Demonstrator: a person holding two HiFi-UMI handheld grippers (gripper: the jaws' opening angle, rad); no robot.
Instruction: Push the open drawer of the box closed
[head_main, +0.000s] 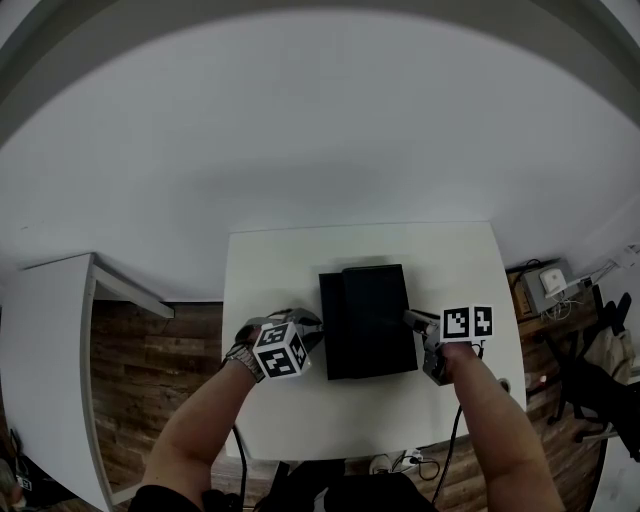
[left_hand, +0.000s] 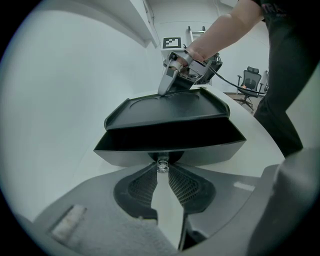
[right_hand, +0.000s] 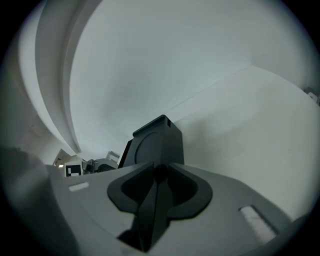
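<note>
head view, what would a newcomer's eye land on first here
The black box sits in the middle of the white table. Its drawer is pulled out toward the left gripper, whose tips close on the drawer's small knob. The right gripper clamps the box's opposite edge.

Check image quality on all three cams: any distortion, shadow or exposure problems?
Head view: heavy fisheye bend, dark rim at the top corners, flat soft light; the black box shows little detail. Left gripper view: round black vignette, box sharp, drawer mouth in deep shadow. Right gripper view: dim, the right gripper nearly silhouetted.
</note>
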